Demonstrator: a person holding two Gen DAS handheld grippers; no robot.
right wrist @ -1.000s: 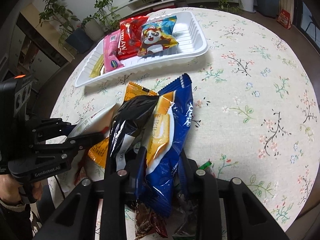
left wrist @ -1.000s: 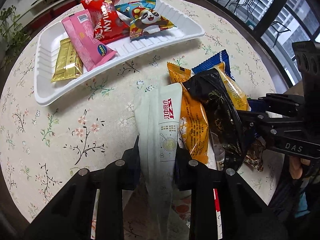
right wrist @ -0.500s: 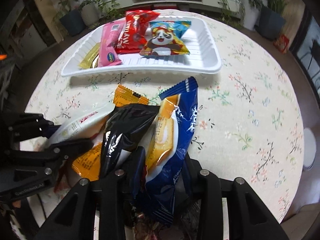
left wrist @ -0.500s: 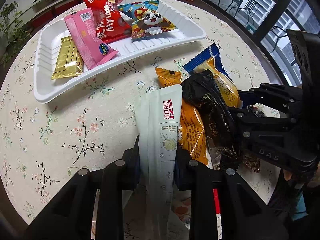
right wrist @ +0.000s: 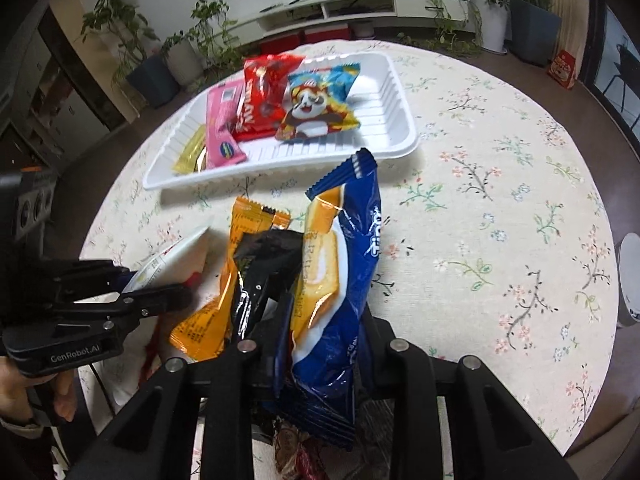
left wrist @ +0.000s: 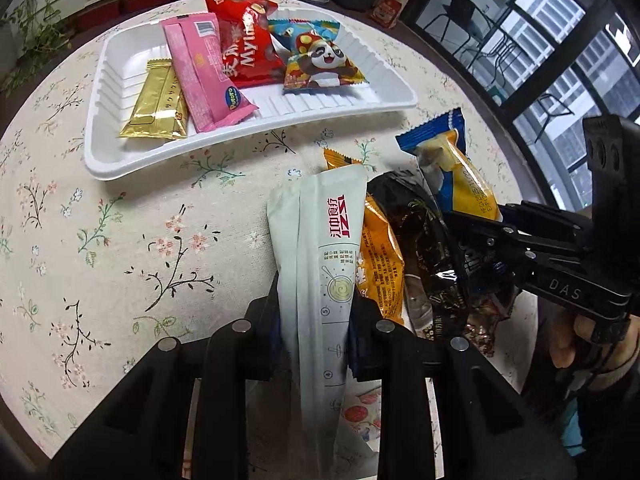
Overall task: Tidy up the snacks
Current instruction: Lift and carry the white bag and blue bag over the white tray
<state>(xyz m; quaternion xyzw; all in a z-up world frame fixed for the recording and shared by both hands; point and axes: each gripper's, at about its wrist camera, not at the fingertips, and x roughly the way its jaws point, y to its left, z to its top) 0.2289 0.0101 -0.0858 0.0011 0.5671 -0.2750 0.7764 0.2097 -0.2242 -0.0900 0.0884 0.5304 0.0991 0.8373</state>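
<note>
My left gripper (left wrist: 314,300) is shut on a long pale-green snack packet (left wrist: 320,248), held above the floral table. My right gripper (right wrist: 324,312) is shut on a blue-and-yellow snack packet (right wrist: 348,264). An orange packet (right wrist: 236,264) and a black packet (right wrist: 264,268) lie between the two grippers. Farther back, the white tray (left wrist: 108,160) holds a gold bar (left wrist: 158,106), a pink packet (left wrist: 204,68), a red packet (left wrist: 244,40) and a panda packet (left wrist: 320,56). The tray also shows in the right wrist view (right wrist: 400,136).
The round table has a floral cloth (left wrist: 100,248). A brown wrapped sweet (right wrist: 292,452) lies under my right gripper. The right end of the tray is bare. Plants and a low shelf (right wrist: 360,4) stand beyond the table.
Both grippers have moved nearer the tray with their packets still held. The right gripper has swung and lifted the blue packet towards the tray's near edge.
</note>
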